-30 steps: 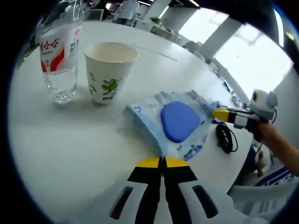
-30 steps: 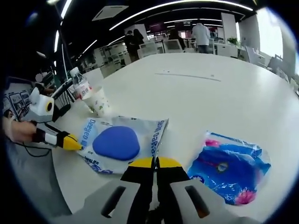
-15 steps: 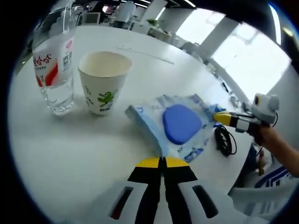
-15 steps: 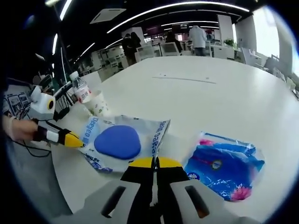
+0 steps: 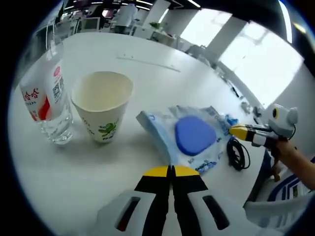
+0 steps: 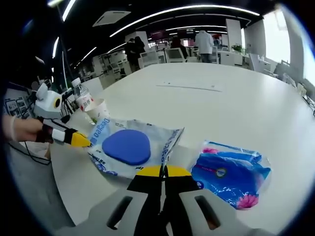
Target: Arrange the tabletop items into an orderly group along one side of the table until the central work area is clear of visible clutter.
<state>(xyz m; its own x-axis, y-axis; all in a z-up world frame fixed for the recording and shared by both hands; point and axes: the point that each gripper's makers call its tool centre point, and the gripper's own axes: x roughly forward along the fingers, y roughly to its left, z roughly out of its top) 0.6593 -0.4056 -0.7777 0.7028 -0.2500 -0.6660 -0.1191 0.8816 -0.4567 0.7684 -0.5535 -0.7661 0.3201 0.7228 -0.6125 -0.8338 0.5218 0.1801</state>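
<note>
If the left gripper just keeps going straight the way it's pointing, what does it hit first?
Most likely the light blue wipes pack: its near corner lies just ahead of the shut left gripper. The paper cup stands off to the side.

two low, close views from opposite sides, sharing the wipes pack [image 5: 191,135] [image 6: 129,147]

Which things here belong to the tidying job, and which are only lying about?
Job things:
water bottle
paper cup
wipes pack with blue lid
blue tissue pack
left hand-held gripper
right hand-held gripper

Lying about:
black cable
chairs and people behind the white table
</note>
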